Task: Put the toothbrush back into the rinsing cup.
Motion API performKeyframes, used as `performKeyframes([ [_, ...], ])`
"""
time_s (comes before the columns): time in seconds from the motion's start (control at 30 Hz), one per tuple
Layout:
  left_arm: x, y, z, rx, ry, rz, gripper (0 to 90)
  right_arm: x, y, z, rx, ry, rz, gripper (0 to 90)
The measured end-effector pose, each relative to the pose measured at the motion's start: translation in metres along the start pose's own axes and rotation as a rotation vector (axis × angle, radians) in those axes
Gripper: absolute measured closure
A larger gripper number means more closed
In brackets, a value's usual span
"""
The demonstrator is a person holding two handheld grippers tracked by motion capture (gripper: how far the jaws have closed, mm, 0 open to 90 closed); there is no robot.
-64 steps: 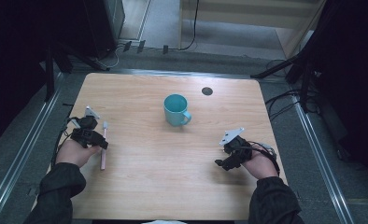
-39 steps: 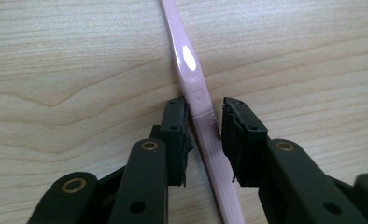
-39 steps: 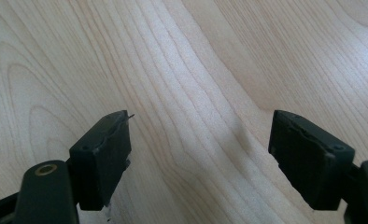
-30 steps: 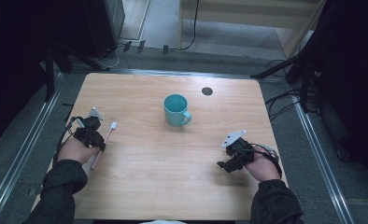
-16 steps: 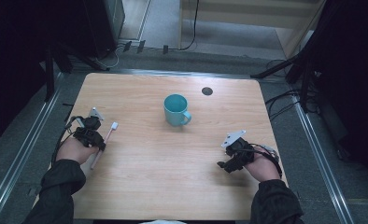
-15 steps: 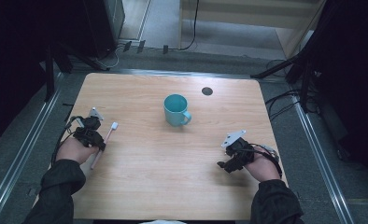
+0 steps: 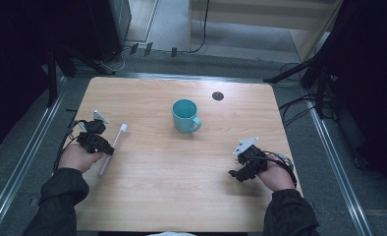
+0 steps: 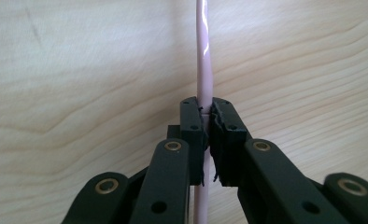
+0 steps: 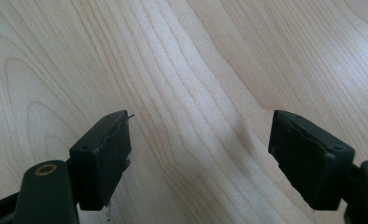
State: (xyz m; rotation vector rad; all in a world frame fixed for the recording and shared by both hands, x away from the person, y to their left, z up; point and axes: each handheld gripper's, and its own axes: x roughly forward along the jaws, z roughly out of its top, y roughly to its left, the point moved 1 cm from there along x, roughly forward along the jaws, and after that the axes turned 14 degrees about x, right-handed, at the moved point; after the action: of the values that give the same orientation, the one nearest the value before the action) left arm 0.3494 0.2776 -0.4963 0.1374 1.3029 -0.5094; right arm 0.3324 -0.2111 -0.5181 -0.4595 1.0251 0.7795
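Note:
A pale pink toothbrush (image 7: 118, 139) slants over the left side of the wooden table (image 7: 181, 187), its white head toward the far right. My left gripper (image 7: 109, 150) is shut on its handle. In the left gripper view the pads (image 8: 193, 122) pinch the thin handle (image 8: 203, 56), which runs straight up over the wood grain. A teal mug (image 7: 184, 115) stands upright near the table's middle, handle to the right, apart from both grippers. My right gripper (image 7: 235, 174) rests low at the right side, jaws wide open. The right gripper view shows bare wood between them (image 9: 201, 144).
A small dark round spot (image 7: 218, 96) sits on the table behind the mug. Metal rails (image 7: 29, 162) run along both sides of the table. Cables and dark stands lie on the floor beyond the far edge.
Two seconds ago the toothbrush lay nearly straight along the left gripper; it has since tilted, head to the far right. Over the last second nothing has visibly moved.

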Motion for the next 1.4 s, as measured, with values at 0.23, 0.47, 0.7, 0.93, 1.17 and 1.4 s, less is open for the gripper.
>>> performKeyframes([
  [0.23, -0.008, -0.003, 0.001, 0.028, -0.085, -0.003, 84.0, 0.000, 0.000, 0.000, 0.004, -0.002, 0.001, 20.8],
  [0.47, -0.021, -0.010, 0.003, 0.060, -0.244, -0.040, 84.0, 0.000, 0.000, 0.000, 0.004, -0.003, 0.002, 20.8],
  [0.7, -0.023, -0.020, 0.005, 0.103, -0.348, -0.041, 84.0, 0.000, 0.000, 0.000, 0.004, -0.002, 0.002, 20.8],
  [0.93, -0.021, -0.034, 0.007, 0.179, -0.439, -0.007, 84.0, 0.000, 0.000, 0.000, 0.005, -0.004, 0.003, 20.8],
  [1.17, -0.024, -0.052, 0.010, 0.236, -0.580, 0.075, 84.1, 0.000, 0.000, 0.000, 0.005, -0.006, 0.004, 20.8],
  [1.4, -0.021, -0.060, 0.013, 0.260, -0.632, 0.076, 84.1, 0.000, 0.001, 0.001, 0.004, -0.012, 0.007, 20.8],
])
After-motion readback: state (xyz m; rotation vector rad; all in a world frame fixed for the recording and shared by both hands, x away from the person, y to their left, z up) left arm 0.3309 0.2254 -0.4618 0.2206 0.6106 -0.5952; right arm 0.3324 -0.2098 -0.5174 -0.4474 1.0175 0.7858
